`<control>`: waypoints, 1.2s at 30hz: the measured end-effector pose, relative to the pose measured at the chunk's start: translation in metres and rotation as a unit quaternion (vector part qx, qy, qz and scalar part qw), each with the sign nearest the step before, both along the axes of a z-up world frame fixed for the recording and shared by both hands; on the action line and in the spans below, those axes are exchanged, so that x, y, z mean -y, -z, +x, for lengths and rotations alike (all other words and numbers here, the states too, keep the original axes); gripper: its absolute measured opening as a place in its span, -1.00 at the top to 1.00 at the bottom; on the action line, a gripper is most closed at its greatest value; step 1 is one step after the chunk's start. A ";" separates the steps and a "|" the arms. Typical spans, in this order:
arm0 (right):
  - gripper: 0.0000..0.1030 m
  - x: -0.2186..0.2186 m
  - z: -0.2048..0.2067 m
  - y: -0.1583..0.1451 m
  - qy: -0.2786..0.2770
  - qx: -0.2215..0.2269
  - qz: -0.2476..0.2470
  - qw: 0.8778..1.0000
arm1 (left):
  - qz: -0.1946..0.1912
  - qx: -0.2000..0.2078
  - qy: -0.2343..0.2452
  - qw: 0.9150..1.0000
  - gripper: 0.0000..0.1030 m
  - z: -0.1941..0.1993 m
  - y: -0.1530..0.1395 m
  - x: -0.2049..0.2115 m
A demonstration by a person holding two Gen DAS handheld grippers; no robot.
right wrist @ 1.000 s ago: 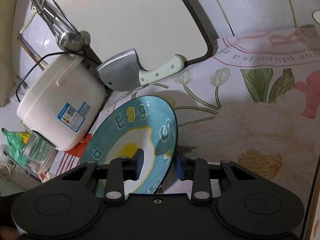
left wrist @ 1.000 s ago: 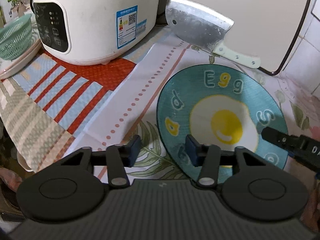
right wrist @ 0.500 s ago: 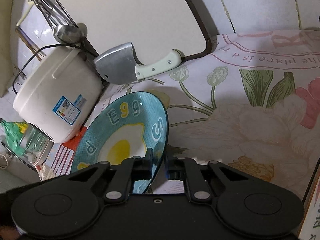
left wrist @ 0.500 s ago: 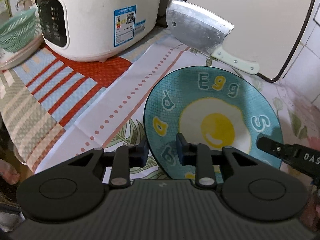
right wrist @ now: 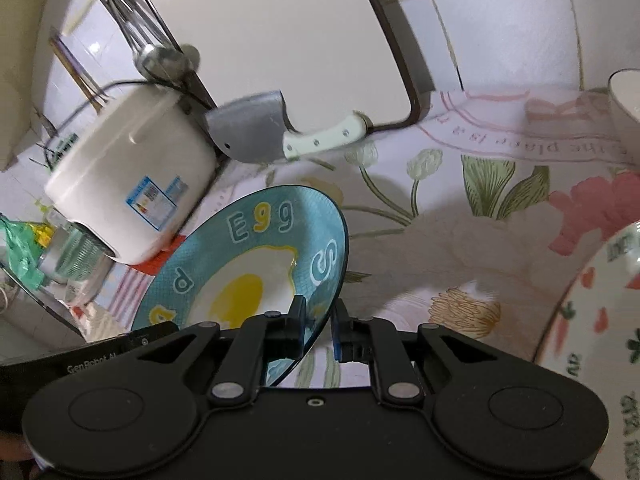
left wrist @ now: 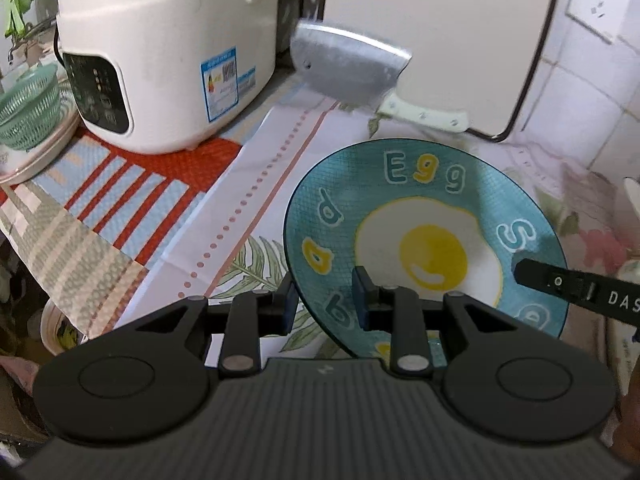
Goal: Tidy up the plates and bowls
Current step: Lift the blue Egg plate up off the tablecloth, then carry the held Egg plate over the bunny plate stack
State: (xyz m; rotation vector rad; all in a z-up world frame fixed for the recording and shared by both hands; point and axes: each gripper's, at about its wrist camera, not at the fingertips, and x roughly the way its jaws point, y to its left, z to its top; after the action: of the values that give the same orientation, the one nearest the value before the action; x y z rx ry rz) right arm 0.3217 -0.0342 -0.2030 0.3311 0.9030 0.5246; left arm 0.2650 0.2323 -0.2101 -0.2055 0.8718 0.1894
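- Flowered cloth (right wrist: 460,248) covers the counter, with a striped mat (left wrist: 120,184) under the white rice cooker (left wrist: 168,60) at the far left and a tiled wall behind.
- Right gripper (right wrist: 318,330) is clamped on the near right rim of the teal egg plate (right wrist: 248,264), one pad above the rim and one below.
- Left gripper (left wrist: 324,306) pinches the opposite, left rim of the same plate (left wrist: 424,248); its pads sit on either side of the edge.
- Held between the two grippers, the plate looks tilted, and I judge it to be off the cloth or just leaving it; the gap underneath is not clearly visible.
- Risk one: both grips are only on the thin glazed rim. If the two hands rise unevenly or drift apart, the plate could twist, slide out of one pinch and drop.
- Risk two: a cleaver (left wrist: 348,68) leans against the pale cutting board (left wrist: 440,40) just beyond the plate's far edge. Swinging the plate forward or tipping it further could knock the blade over.
- Risk three: a white patterned dish (right wrist: 600,312) lies near on the right, with a white bowl (right wrist: 626,96) further back. Carrying the plate that way too low could chip rim against rim.
- Risk four: the cooker stands close on the left, so a wide sweep leftward could clip it.
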 end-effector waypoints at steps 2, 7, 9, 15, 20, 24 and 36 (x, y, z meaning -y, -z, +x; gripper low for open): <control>0.66 0.005 -0.006 -0.011 0.003 0.008 0.006 1.000 | -0.013 0.001 0.004 1.000 0.49 -0.005 -0.009 0.000; 0.66 0.017 -0.019 -0.043 0.009 0.023 0.018 1.000 | -0.005 0.019 0.022 1.000 0.49 -0.018 -0.044 0.012; 0.66 0.024 -0.025 -0.056 0.009 0.022 0.021 0.999 | 0.001 0.020 0.027 0.999 0.49 -0.023 -0.061 0.019; 0.63 0.052 -0.049 -0.094 0.009 0.032 0.027 0.999 | 0.001 0.027 0.048 0.998 0.49 -0.043 -0.100 0.044; 0.63 0.081 -0.070 -0.119 0.014 0.047 0.025 0.998 | 0.001 0.034 0.066 0.997 0.49 -0.058 -0.122 0.071; 0.63 0.108 -0.084 -0.131 0.025 0.061 0.026 0.997 | -0.006 0.034 0.079 0.996 0.49 -0.064 -0.135 0.097; 0.62 0.195 -0.115 -0.143 0.074 0.064 0.021 0.995 | 0.003 0.033 0.140 0.990 0.49 -0.068 -0.146 0.187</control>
State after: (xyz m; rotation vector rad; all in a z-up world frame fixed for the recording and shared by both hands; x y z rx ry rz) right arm 0.2064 -0.2289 -0.0601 0.3943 0.7391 0.4236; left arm 0.1968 0.0451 -0.0641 -0.0805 0.8253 -0.0761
